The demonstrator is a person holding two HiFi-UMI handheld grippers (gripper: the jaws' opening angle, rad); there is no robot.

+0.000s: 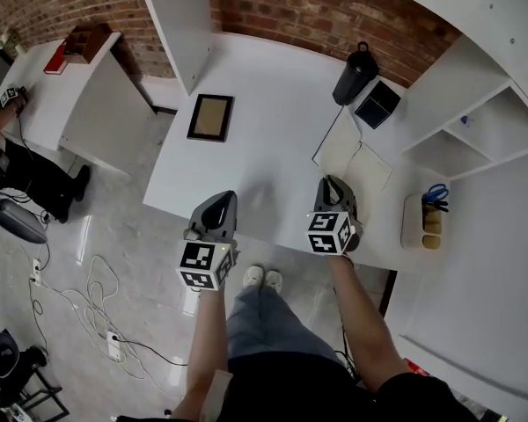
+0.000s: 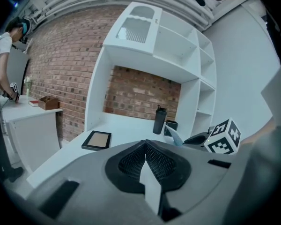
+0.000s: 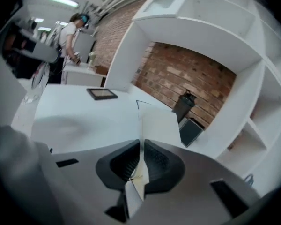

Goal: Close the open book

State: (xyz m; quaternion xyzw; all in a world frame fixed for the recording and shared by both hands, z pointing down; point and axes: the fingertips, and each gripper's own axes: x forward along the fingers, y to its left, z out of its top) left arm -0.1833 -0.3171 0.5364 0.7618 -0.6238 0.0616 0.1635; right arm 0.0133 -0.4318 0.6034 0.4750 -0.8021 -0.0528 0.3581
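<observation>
White bench (image 1: pixel 273 77) runs below a brick wall (image 1: pixel 317 7) in the head view. The open book (image 1: pixel 348 152) lies at 2 o'clock from centre, just short of a black bottle (image 1: pixel 355 76). A picture frame (image 1: pixel 210 117) sits at 11 o'clock. The right hand-held gripper (image 1: pixel 334 185) reaches the book's near edge, probably to take 1 side and fold it over. The left hand-held gripper (image 1: pixel 220 200) hangs at its 9 o'clock, well apart from the book.

In the left gripper view, the jaws are pressed together on nothing, parked out of the way, I judge.

In the right gripper view, the jaws pinch a pale page (image 3: pixel 159 121). It stands on edge toward 12 o'clock, so swinging it across should shut the book.
</observation>
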